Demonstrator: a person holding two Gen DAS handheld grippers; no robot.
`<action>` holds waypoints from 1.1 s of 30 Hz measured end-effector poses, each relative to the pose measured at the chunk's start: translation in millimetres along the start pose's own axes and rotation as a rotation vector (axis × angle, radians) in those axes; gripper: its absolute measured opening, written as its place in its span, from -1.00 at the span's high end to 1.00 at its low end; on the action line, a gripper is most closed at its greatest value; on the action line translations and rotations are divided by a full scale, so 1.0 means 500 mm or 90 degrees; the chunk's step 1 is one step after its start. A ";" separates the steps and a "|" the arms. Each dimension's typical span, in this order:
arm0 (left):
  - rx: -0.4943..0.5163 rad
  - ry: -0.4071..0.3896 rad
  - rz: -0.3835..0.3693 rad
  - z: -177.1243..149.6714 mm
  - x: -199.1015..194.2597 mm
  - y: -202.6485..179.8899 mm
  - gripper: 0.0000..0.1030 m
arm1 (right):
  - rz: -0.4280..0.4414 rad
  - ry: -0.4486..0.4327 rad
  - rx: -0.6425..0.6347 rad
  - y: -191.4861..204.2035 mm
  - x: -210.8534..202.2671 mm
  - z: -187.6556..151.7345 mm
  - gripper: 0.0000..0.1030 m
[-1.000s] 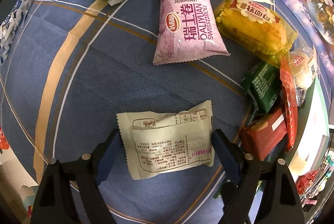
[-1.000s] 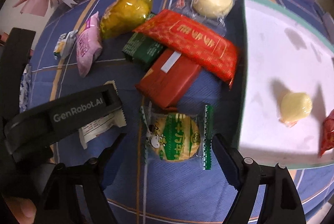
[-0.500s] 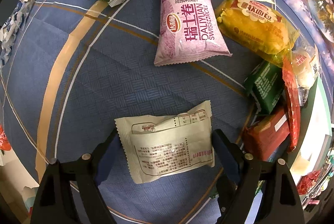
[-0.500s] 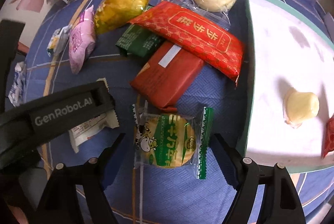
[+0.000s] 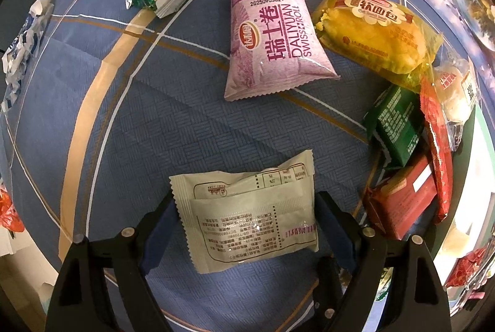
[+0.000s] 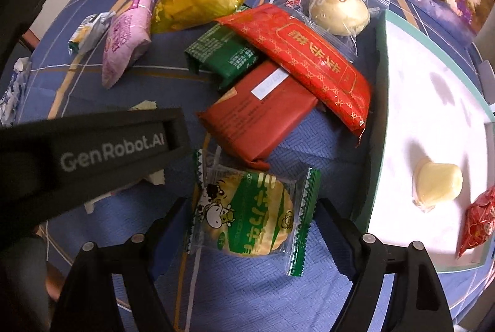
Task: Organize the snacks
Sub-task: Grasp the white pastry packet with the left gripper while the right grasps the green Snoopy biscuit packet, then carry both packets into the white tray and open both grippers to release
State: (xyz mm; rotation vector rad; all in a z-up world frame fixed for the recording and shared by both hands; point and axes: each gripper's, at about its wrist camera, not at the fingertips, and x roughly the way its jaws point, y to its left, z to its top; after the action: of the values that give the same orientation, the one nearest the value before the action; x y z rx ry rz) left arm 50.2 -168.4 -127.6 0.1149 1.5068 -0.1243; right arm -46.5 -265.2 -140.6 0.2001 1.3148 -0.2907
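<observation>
Lying flat on the blue patterned tablecloth [image 5: 130, 127], a pale printed snack packet [image 5: 247, 214] is sitting between the jaws of our left gripper [image 5: 244, 223], and its side edges are just meeting the pads, though we cannot tell whether the pads are pressing it. We are pointing that gripper straight down with the jaws standing wide. Under our right gripper [image 6: 250, 223], a green-and-yellow cow-print biscuit packet [image 6: 250, 214] is resting on the cloth between wide jaws, with a small gap showing on each side. Just beyond it, a dark red bar packet [image 6: 256, 118] is lying under a bright red gold-printed packet [image 6: 306, 62], beside a green packet [image 6: 222, 56]. Farther off, a pink Swiss roll packet [image 5: 272, 35] and a yellow soft bread packet [image 5: 377, 32] are lying side by side. To the right, a white tray [image 6: 411, 103] is holding a pale wrapped sweet [image 6: 437, 186].
</observation>
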 end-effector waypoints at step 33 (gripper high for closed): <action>-0.041 -0.102 -0.100 0.009 -0.194 0.026 -0.11 | 0.111 -0.110 0.087 -0.125 -0.213 0.026 -0.11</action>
State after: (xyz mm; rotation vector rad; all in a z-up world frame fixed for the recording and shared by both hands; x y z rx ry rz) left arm 51.0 -155.2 -30.7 -0.0642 1.3580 -0.2056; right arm -78.6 -318.0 -33.2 0.3943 1.0999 -0.2440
